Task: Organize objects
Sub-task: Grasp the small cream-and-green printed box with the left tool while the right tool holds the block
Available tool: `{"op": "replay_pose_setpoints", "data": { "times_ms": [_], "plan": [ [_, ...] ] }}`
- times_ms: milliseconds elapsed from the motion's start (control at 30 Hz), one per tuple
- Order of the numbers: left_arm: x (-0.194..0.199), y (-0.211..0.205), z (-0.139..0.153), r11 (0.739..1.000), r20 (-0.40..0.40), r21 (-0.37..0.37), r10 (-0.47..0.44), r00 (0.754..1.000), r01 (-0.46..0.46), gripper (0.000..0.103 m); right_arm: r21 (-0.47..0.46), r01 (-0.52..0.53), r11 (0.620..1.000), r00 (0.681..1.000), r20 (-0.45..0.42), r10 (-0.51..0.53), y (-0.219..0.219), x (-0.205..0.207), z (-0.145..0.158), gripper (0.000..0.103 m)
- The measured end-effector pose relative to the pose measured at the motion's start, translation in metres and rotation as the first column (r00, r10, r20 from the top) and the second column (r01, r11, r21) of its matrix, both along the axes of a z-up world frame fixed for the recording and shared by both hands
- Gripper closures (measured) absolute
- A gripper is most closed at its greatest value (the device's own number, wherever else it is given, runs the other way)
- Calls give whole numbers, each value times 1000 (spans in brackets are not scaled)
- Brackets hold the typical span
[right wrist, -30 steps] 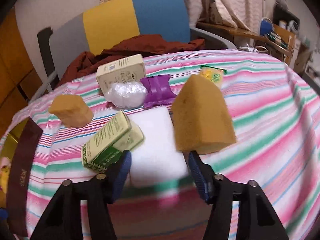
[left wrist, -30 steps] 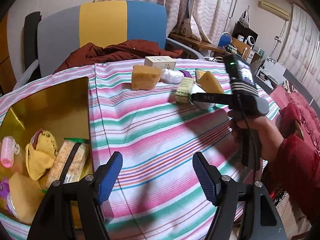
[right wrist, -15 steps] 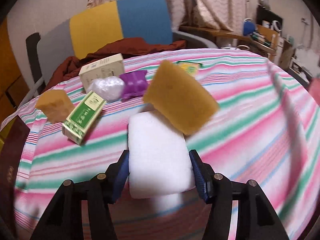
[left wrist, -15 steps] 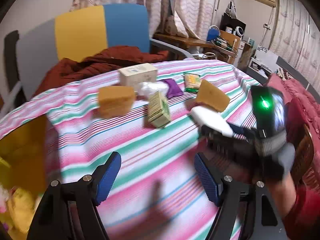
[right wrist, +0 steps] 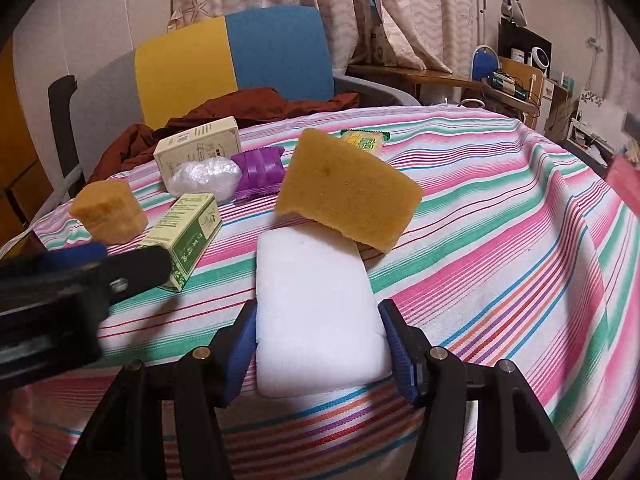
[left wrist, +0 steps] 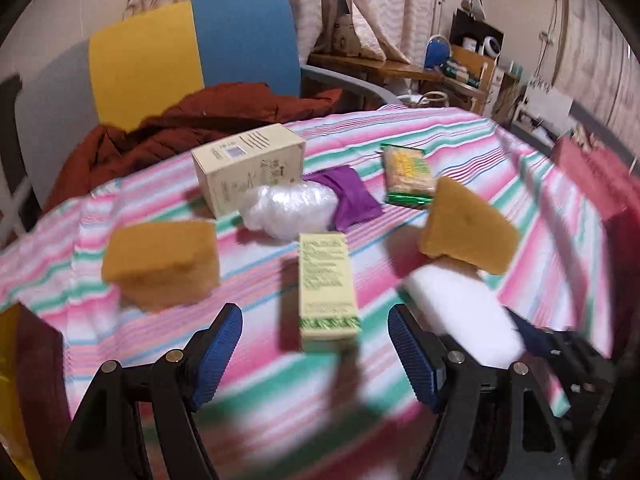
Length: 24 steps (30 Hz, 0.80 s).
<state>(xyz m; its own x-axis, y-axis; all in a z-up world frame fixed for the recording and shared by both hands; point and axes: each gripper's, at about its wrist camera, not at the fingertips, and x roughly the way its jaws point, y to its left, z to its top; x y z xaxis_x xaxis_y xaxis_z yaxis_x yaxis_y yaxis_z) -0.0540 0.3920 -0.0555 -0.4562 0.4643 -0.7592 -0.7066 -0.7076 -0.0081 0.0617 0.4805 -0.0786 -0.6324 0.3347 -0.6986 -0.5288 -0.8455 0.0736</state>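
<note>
Right gripper (right wrist: 320, 344): jaws easing apart, blue pads still pressed to both sides of white foam block (right wrist: 316, 308). Left gripper (left wrist: 316, 344): jaws closing from a wide spread, nothing gripped, poised over near end of green-and-cream carton (left wrist: 326, 284). Relative to foam block on striped tablecloth (right wrist: 500, 240): large tan sponge (right wrist: 348, 192) leaning on far end; carton just left; small tan sponge (right wrist: 108, 212) farther left; crumpled clear plastic (right wrist: 204, 176), purple sachet (right wrist: 260, 172), cream box (right wrist: 200, 148) and yellow-green packet (right wrist: 366, 140) beyond.
</note>
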Motion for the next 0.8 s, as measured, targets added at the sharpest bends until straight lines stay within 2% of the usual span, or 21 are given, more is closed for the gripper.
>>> {"op": "replay_pose_setpoints", "data": {
  "times_ms": [33,200,333,567,800],
  "plan": [
    [-2,1,-2,1000,0,6,-3,1000,3,32,-2,0,1000,1000,-2,0,0,1,0,42],
    [-8,1,-17,1000,34,-10,5,999,-4,69,-3,0,1000,1000,-6,0,0,2,-1,42],
    [-2,-10,-17,999,47,40,-16,999,14,72,-1,0,1000,1000,-7,0,1,1,-1,42],
    [16,-31,-20,997,38,61,-43,998,41,72,4,1,1000,1000,-7,-1,0,1,0,42],
    [39,-70,-19,998,-13,67,3,1000,-3,73,18,2,1000,1000,-3,-2,-2,0,1,43]
  ]
}}
